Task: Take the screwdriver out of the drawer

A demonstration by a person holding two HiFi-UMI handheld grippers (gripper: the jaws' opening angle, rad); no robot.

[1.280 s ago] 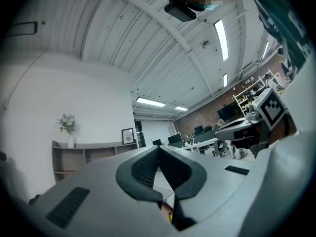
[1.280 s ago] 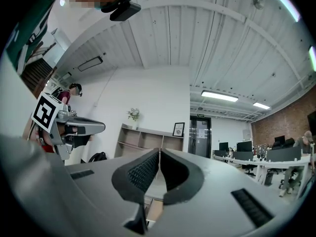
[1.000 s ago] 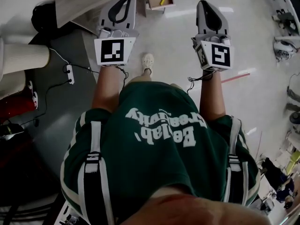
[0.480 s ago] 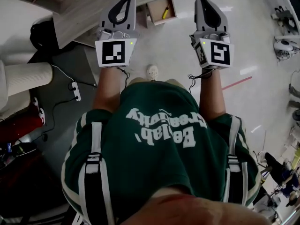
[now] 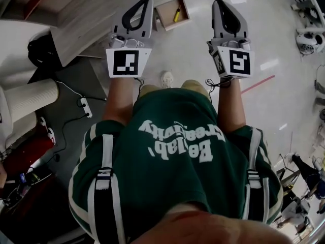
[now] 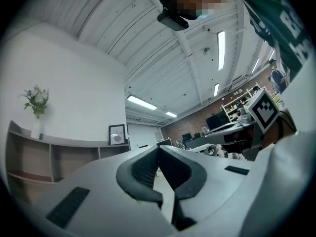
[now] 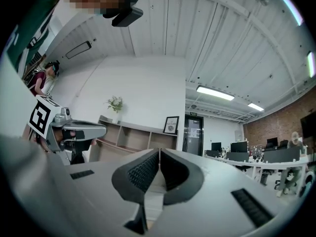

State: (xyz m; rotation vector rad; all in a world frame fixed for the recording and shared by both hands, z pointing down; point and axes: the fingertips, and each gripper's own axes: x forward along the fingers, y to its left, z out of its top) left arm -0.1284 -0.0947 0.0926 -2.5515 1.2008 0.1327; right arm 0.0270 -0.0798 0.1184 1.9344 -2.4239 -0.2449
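In the head view a small wooden drawer [image 5: 171, 14] stands open at the top centre, below a curved wooden shelf unit [image 5: 91, 14]. A yellow-handled screwdriver [image 5: 176, 15] lies inside it. My left gripper [image 5: 146, 0] is held out just left of the drawer, jaws shut and empty. My right gripper [image 5: 219, 5] is out to the drawer's right, also shut and empty. In the left gripper view the pads [image 6: 148, 169] meet, with nothing between them at the left gripper [image 6: 158, 151]. The right gripper [image 7: 159, 153] shows the same in its own view. Both point level, above the drawer.
A power strip [image 5: 86, 107] with cables lies on the dark mat at left, near a white ribbed cylinder [image 5: 30, 93]. A red line [image 5: 256, 84] crosses the pale floor at right. My shoe [image 5: 166, 79] shows below the drawer. Desks and monitors [image 7: 237, 147] fill the far room.
The person has walked forward: the drawer and shelf unit have slid down in the head view, closer to the gripper tips. Both grippers stay shut and side by side.
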